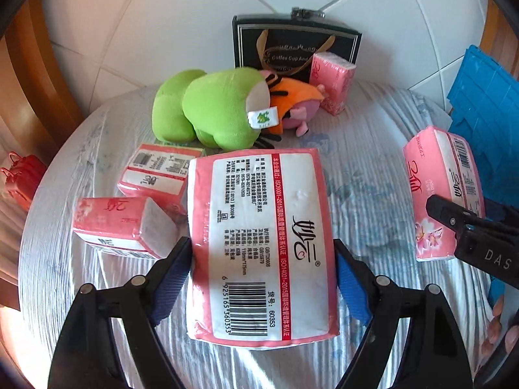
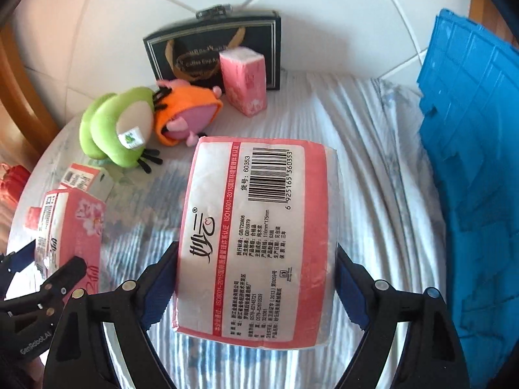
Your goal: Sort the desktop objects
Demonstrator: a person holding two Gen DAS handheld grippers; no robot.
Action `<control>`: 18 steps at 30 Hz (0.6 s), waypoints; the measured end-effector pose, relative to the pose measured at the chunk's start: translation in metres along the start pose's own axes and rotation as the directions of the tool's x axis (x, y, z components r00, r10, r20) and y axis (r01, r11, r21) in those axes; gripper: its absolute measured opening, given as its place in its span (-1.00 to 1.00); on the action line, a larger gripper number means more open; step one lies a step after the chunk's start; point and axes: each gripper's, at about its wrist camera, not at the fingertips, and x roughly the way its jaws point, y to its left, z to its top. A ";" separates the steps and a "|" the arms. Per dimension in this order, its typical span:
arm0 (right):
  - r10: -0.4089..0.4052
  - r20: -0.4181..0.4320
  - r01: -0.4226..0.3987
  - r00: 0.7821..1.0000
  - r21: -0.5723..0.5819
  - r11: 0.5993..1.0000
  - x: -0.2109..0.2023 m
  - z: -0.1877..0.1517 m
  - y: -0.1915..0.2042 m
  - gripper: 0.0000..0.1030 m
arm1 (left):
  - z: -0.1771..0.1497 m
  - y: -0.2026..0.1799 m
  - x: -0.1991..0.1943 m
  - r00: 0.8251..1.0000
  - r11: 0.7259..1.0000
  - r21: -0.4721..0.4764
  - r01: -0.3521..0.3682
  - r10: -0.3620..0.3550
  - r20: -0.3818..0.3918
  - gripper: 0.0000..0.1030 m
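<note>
Left wrist view shows the left gripper [image 1: 262, 253] clamped on a tissue pack [image 1: 262, 246], lifted above the striped cloth [image 1: 373, 168]. The right gripper [image 2: 256, 259] likewise grips its own tissue pack [image 2: 256, 243]. To sort well, I would carry each pack level, squeezing only its sides, and set them with the other packs. Only the left view shows two loose packs [image 1: 136, 204] lying near the green plush [image 1: 211, 107] on the left; the right view shows more of the blue crate [image 2: 470, 129] at far right.
</note>
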 end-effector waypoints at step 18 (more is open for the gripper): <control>-0.095 0.552 0.083 0.828 0.047 0.995 -0.244 -0.029 -0.061 0.69 | -0.008 -0.085 -0.167 0.940 0.993 0.109 0.053 -0.087 0.331 0.62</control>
